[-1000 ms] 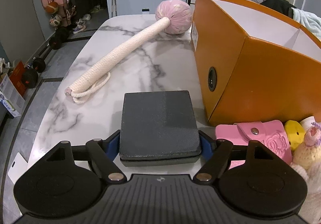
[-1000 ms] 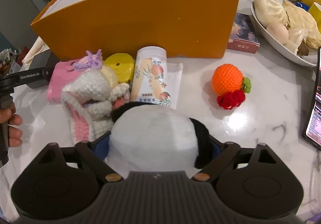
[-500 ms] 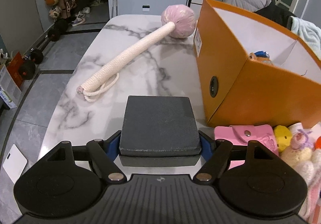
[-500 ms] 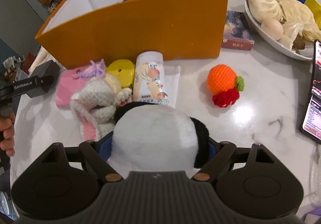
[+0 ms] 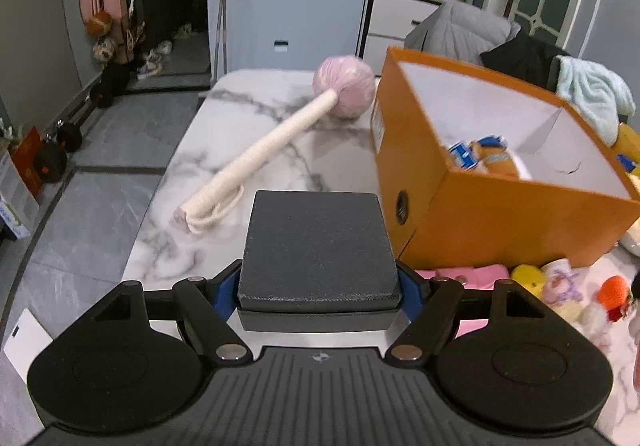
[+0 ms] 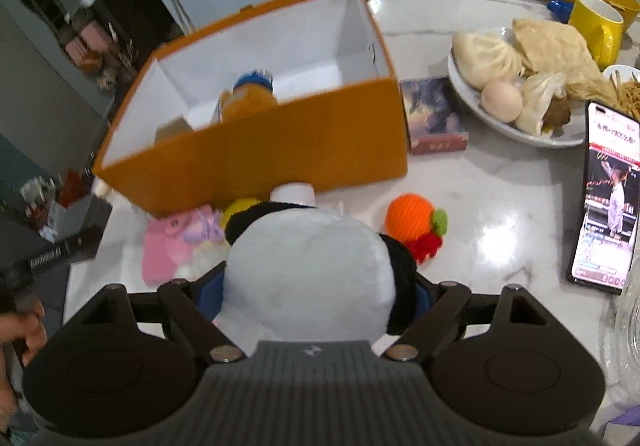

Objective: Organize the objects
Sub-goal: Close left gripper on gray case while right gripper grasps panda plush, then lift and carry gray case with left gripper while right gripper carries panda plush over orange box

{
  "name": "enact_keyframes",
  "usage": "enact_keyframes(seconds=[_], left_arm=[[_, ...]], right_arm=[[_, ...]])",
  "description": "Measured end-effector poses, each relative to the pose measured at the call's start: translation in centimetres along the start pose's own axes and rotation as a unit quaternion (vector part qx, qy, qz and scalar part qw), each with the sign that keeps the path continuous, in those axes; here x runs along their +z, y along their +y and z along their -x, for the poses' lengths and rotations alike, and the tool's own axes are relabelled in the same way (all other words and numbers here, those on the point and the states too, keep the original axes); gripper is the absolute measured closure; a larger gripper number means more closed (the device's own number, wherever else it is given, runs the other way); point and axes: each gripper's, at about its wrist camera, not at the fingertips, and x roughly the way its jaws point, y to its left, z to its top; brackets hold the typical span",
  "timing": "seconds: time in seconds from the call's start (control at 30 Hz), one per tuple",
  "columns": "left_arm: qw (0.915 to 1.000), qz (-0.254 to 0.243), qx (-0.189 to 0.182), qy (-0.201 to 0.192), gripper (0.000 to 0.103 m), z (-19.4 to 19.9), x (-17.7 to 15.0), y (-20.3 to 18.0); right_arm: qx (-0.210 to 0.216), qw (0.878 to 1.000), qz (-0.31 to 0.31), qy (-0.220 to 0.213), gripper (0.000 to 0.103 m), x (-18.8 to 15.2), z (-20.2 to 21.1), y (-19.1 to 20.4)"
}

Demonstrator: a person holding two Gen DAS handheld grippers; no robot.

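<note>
Dark grey flat case (image 5: 320,246) gripped flat-side-up in left jaws; panda plush (image 6: 312,270) in right jaws.

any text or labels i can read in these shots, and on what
"GenRobot.AI", blurred, on the left claw's black body.
Phone screen: characters too small to read.
Small boxed pack: red strip print illegible.
Orange box: white side label blurred.

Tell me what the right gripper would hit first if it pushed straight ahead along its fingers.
Probably the near orange wall of the open cardboard box. The right gripper, shut on a white-and-black plush toy, points down toward it; the small items at its foot may come first, since depth is unclear.
</note>
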Motion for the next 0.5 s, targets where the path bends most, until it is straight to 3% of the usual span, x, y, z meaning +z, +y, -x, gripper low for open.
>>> enact_keyframes(seconds=[0.33, 0.5], left_arm=[[0.9971, -0.003, -0.045, -0.062, 0.014, 4.5, 2.7, -0.5], [0.995, -0.019, -0.066, -0.073, 0.014, 5.4, 3.2, -2.3]], right_arm=[[0.012, 0.996, 0.02, -0.082, 0.017, 2.3, 4.0, 1.2], [0.038, 0.995, 0.028, -0.093, 0.017, 3.5, 5.1, 1.8]])
